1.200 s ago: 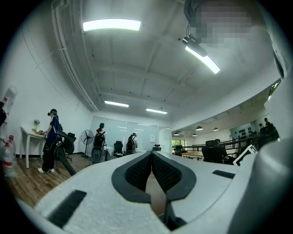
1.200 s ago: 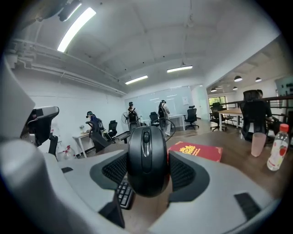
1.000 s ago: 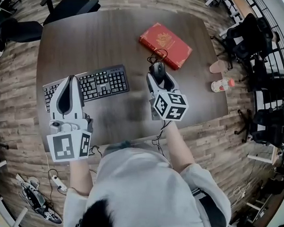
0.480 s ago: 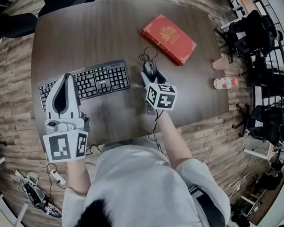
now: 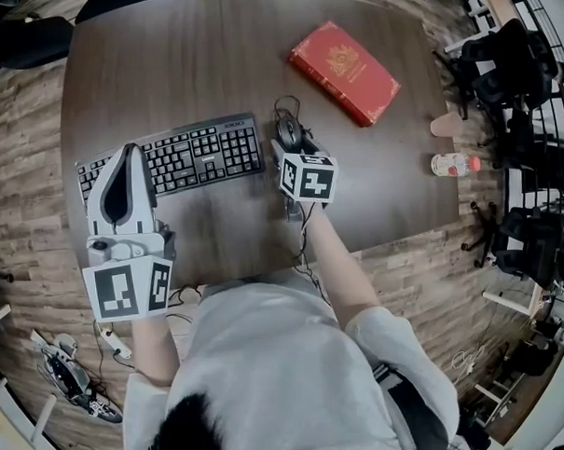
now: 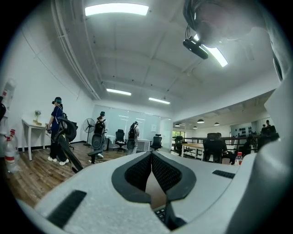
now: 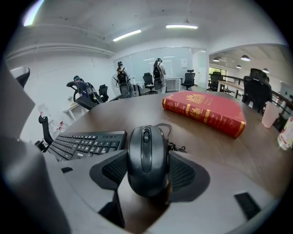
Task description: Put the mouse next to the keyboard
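A black wired mouse point(image 7: 146, 157) sits between the jaws of my right gripper point(image 7: 147, 169), which is shut on it. In the head view the mouse point(image 5: 288, 132) is just right of the black keyboard point(image 5: 172, 162), its cable coiled behind it. The right gripper point(image 5: 291, 154) reaches in from the near side. The keyboard point(image 7: 84, 142) shows left of the mouse in the right gripper view. My left gripper point(image 5: 128, 156) is over the keyboard's left part, jaws shut with nothing between them point(image 6: 151, 157).
A red book point(image 5: 343, 70) lies at the table's far right, also in the right gripper view point(image 7: 205, 111). A small bottle point(image 5: 453, 164) and a cup point(image 5: 445, 126) stand near the right table edge. Office chairs and people are in the background.
My right gripper has carried the mouse leftward and a little farther away, closer to the keyboard's right end. The left gripper has barely moved.
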Demonstrator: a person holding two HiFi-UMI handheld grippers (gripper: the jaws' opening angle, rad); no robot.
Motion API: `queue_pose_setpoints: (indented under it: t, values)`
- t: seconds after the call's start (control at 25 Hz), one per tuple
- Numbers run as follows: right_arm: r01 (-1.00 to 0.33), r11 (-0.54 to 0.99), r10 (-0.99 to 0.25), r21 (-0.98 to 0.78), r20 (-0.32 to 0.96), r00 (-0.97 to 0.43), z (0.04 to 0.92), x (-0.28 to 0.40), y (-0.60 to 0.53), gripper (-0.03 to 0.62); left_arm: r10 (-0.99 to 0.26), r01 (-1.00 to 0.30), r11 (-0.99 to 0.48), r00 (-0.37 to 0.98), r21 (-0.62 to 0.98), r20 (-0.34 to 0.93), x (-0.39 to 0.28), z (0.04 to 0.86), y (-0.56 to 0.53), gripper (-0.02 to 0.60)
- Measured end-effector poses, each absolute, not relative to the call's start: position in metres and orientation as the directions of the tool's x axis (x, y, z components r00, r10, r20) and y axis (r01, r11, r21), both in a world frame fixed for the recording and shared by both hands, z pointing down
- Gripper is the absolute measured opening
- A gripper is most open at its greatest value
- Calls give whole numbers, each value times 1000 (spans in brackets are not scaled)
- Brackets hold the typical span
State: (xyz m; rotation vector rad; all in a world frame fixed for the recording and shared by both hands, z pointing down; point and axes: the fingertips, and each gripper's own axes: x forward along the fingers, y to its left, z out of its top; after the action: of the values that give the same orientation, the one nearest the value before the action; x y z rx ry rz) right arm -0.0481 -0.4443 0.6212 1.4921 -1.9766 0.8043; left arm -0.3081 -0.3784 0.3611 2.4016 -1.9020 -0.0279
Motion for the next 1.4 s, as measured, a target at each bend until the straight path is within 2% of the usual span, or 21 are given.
queue_pose_setpoints:
  t: [0.36, 0.96, 1.12, 1.32, 1.36, 1.4]
  values:
    - [-971, 220, -586, -95, 783, -209, 638, -56, -452, 251, -976, -974, -211, 215, 76, 44, -318, 366, -381, 10]
    - [-966, 250, -554, -69, 808, -201, 643, -60, -456, 252, -978, -977, -200, 204, 75, 49, -321, 370, -376, 9]
    - [-963, 241, -571, -118, 785, -239, 635, -58, -453, 252, -977, -976, -206, 209, 72, 45, -318, 368, -372, 9]
    - [-955, 251, -649, -155, 705, -285, 603, -58, -448, 250, -978, -977, -203, 206, 68, 36, -316, 364, -366, 10]
    - [-951, 260, -665, -169, 682, -304, 595, -59, -445, 244, -978, -977, -202, 205, 67, 34, -315, 363, -365, 9]
    - [-945, 267, -681, -187, 658, -323, 585, -60, -442, 205, -979, -977, -201, 204, 67, 31, -314, 362, -363, 9]
